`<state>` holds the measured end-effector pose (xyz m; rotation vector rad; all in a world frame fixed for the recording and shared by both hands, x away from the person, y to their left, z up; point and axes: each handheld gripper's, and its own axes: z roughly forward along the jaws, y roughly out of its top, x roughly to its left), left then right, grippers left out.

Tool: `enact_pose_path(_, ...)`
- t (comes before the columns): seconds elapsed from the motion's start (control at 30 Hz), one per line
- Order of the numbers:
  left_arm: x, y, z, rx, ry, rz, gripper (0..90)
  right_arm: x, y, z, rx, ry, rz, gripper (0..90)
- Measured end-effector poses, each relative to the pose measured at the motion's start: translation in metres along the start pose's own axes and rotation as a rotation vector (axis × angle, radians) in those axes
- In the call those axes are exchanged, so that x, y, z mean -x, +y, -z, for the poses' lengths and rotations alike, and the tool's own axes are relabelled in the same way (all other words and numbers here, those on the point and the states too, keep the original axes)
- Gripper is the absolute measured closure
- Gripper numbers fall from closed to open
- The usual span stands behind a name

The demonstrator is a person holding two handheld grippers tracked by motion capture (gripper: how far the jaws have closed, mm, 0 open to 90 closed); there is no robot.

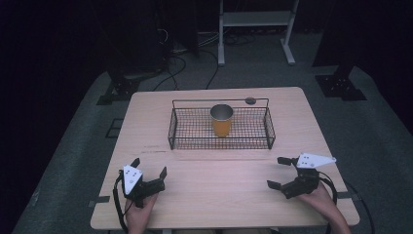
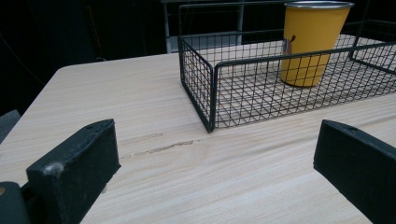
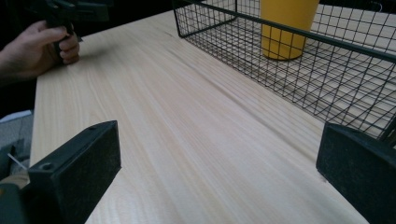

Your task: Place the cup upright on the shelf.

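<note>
Both tools, left [image 1: 150,166] and right [image 1: 281,172], gape empty, bottom of frame. Cup [image 1: 221,120] upright in basket [image 1: 171,127], centre; mesh partly masks its base.

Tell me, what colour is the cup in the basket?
The cup is yellow with a silvery metal rim, standing in the black wire basket. The left gripper view shows it best.

Table [image 1: 204,195] fills centre of the high view. Basket [image 1: 221,143] sits on it, upper middle of frame. Cup [image 1: 221,121] stands upright in the basket, at its centre. Left gripper [image 1: 150,166] lower left, right gripper [image 1: 278,172] lower right, both over the table's near part, well apart, below the basket in frame.
</note>
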<state>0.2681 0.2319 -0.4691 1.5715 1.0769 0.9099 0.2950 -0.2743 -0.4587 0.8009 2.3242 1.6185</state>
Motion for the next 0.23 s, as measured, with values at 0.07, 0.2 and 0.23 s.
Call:
enact_pose_path(0.07,0.000,0.000,0.000,-0.001,0.002,0.000,0.0,-0.004,-0.004,0.002,0.045,-0.015,-0.011,0.0)
enact_pose_path(0.2,0.000,0.000,0.000,0.000,0.002,0.004,0.0,-0.007,-0.012,0.000,0.058,-0.018,-0.034,2.5)
enact_pose_path(0.23,0.000,0.000,0.000,0.003,0.001,0.005,0.0,-0.006,-0.014,-0.001,0.060,-0.036,-0.037,2.5)
